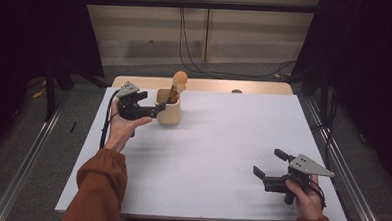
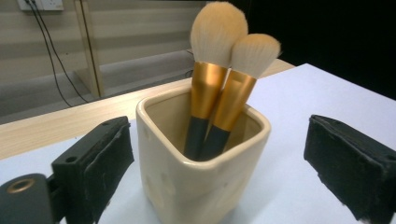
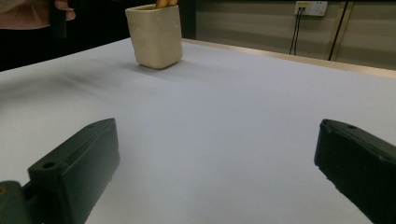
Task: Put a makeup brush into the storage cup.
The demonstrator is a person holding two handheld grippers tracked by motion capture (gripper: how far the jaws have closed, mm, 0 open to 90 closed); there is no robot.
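A cream square cup (image 1: 168, 113) stands at the table's far left with two makeup brushes (image 1: 178, 82) upright in it. In the left gripper view the brushes (image 2: 219, 70) have tan bristles, gold ferrules and black handles, leaning together inside the cup (image 2: 196, 186). My left gripper (image 1: 156, 109) is level at the cup's left side. Its jaws stand open on either side of the cup (image 2: 219, 144), pads clear of its walls. My right gripper (image 1: 270, 163) rests open near the table's front right, pointing left, with nothing between its jaws (image 3: 215, 158). The cup (image 3: 154, 37) shows far off in the right gripper view.
The white table top (image 1: 217, 141) has a wooden strip (image 1: 255, 87) along its far edge. Metal rails run down both sides of the table. Cables (image 1: 235, 72) lie on the floor behind, and dark curtains hang left and right.
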